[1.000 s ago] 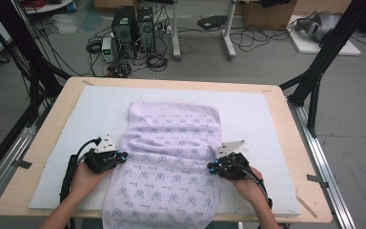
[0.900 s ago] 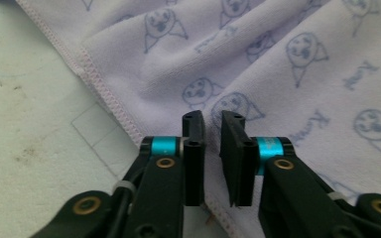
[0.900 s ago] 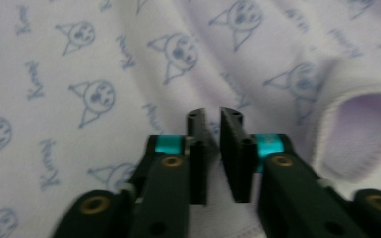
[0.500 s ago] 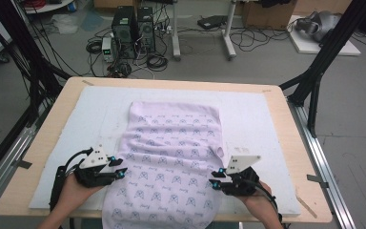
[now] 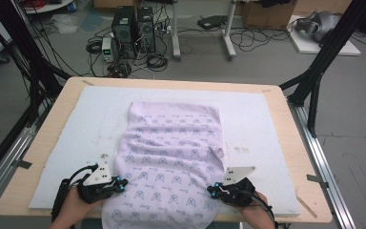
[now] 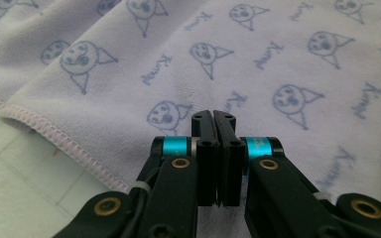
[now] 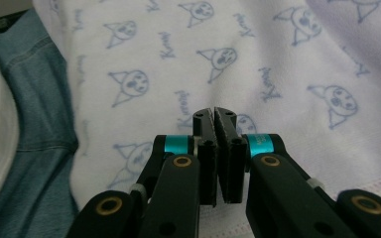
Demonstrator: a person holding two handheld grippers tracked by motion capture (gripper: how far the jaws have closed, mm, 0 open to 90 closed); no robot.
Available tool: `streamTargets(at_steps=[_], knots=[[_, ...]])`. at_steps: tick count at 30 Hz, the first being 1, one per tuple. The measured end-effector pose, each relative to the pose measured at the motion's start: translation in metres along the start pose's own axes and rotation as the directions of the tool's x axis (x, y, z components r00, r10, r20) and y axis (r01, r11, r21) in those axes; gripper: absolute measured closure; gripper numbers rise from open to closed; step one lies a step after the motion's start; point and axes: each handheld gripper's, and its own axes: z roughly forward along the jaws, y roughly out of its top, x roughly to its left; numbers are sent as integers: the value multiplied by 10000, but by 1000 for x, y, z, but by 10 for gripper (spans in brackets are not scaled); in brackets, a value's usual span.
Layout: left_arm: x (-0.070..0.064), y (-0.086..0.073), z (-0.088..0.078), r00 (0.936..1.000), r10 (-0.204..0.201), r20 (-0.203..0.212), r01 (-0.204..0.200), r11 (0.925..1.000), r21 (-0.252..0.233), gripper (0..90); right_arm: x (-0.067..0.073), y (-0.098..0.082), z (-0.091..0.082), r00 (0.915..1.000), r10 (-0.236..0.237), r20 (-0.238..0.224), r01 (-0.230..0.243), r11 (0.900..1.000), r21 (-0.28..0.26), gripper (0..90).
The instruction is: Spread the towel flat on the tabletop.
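- High view: I see a lilac towel (image 5: 171, 162) printed with small blue cat faces, lying lengthwise on the white mat (image 5: 267, 124) that covers the wooden table (image 5: 47, 119); its near end hangs over the table's front edge.
- The left gripper (image 5: 120, 182) sits at the towel's left edge near the front of the table, my left hand (image 5: 71, 210) behind it. The right gripper (image 5: 213, 191) sits at the towel's right edge, opposite, with my right hand (image 5: 255, 214) behind it. From up here I cannot tell how the jaws stand.
- A small fold of cloth (image 5: 218, 152) sticks up at the towel's right edge, beyond the right gripper.
- Left gripper view: the left gripper (image 6: 213, 115) has its jaws pressed together, with no cloth visibly between them. The towel (image 6: 278, 59) lies beyond, its stitched hem (image 6: 64, 144) running diagonally over the mat (image 6: 10, 198).
- Right gripper view: the right gripper (image 7: 214, 113) also has its jaws pressed together over the towel (image 7: 258, 54). Blue denim (image 7: 34, 129) shows at the left.
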Motion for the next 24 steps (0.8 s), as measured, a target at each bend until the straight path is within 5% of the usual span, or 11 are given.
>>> streamTargets(at_steps=[10, 12, 15, 20, 24], knots=[[-37, -11, -41, 9985, -117, 536, 127, 9997, -185, 878, 39, -3, -33, 9972, -325, -672, 315, 9994, -167, 877], [-41, -10, -45, 9987, -19, 514, 30, 9998, -213, 845, 44, -2, -40, 9958, -415, -819, 386, 9986, -372, 791], [-32, -1, -42, 9997, -28, 255, 38, 9993, -370, 661, 35, 4, -40, 9985, -362, -413, 344, 9985, -432, 734], [-8, 13, -14, 9998, 93, -200, -102, 9990, -434, 602, 7, 16, -14, 9982, -565, 209, 567, 9984, -79, 671], [11, 14, 12, 9995, -120, -278, 119, 9999, -39, 583, -13, 20, 6, 9983, -514, 278, 504, 9982, 333, 652]])
